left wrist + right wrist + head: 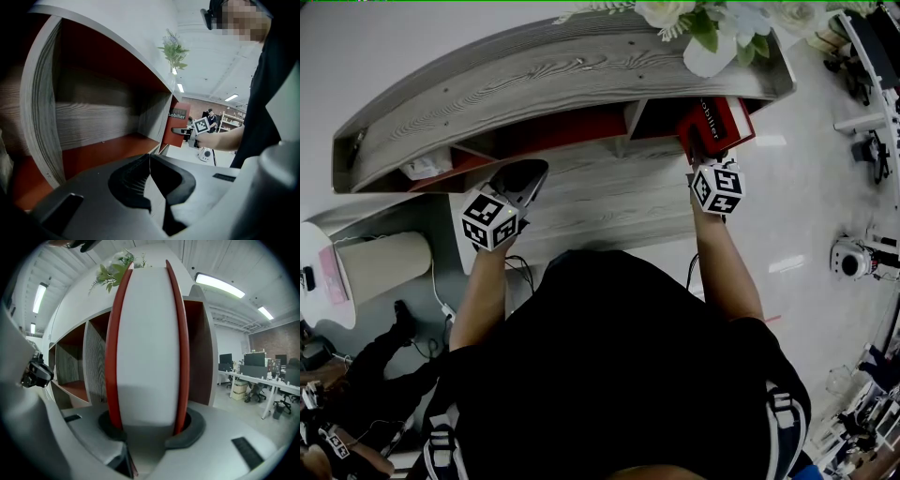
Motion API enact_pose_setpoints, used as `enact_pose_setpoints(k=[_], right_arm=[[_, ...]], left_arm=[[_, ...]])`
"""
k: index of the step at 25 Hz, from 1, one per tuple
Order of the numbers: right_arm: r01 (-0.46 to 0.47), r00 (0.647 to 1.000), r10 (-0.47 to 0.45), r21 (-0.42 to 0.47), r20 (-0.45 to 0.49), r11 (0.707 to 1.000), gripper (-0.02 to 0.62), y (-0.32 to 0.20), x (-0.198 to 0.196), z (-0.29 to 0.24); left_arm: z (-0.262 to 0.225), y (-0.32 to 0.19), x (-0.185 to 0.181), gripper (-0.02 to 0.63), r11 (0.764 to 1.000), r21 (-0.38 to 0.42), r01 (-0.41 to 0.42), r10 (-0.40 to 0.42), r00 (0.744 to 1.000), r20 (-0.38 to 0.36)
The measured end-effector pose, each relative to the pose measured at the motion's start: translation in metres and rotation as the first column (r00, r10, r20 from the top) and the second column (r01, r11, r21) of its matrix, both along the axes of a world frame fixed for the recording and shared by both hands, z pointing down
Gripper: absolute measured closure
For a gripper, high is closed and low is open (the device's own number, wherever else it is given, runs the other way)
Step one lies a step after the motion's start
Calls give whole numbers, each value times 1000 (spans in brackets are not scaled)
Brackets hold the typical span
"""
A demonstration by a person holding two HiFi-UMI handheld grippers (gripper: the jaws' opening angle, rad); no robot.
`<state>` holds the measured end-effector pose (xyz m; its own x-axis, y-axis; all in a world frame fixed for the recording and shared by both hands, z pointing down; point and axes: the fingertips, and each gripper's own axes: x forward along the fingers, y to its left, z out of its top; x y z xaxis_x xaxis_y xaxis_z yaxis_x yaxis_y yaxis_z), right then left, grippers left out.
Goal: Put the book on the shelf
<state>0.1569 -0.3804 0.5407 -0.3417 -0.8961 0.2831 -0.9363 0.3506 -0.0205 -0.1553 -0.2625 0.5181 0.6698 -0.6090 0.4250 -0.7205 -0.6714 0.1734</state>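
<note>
A bunch of pale flowers [712,23] with green leaves sits on top of the long shelf [534,75] at its right end, directly above where I am working. In a compartment near the left end lies a small white object [427,167] that I cannot identify. Off to the right, a round white machine [851,258] stands on the glossy floor [806,187], well apart from the shelf. In the right gripper view an upright divider [96,364] stands just left of the book [150,348], and the compartment's dark side wall [201,352] stands just to its right. Office desks [253,376] stretch away beyond that.

My right tongs [150,427] are clenched on the book, holding it upright at the mouth of the shelf's right-end compartment. In the head view its far part sits under the shelf top. My left tongs [150,161] are closed on nothing, pads meeting in a thin line, and they hover in front of a middle compartment.

The book has red covers with a thick white block of pages between them, edge-on to the right gripper's camera. From the left gripper view I can see white lettering on one cover.

From above, the shelf has a long curved outline. Its top and dividers are grey with a strong wood grain, while the compartment floors and inner walls are smooth and red-brown. The tongs have matte grey housings, and the left one shows black ribbed pads.
</note>
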Motion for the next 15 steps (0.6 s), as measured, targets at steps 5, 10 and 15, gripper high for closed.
enact_pose_setpoints(k=[5, 10, 15], right_arm=[[-18, 1000, 18, 3, -16, 1000, 428, -5, -2, 2], [-42, 999, 42, 4, -3, 999, 428, -12, -2, 3], [-48, 999, 48, 13, -4, 999, 428, -16, -3, 4]], left_arm=[[0, 1, 2, 584, 1000, -5, 3, -3, 1000, -25], [2, -1, 1, 584, 1000, -8, -1, 1, 1000, -20], [3, -3, -3, 584, 1000, -12, 4, -5, 1000, -16]])
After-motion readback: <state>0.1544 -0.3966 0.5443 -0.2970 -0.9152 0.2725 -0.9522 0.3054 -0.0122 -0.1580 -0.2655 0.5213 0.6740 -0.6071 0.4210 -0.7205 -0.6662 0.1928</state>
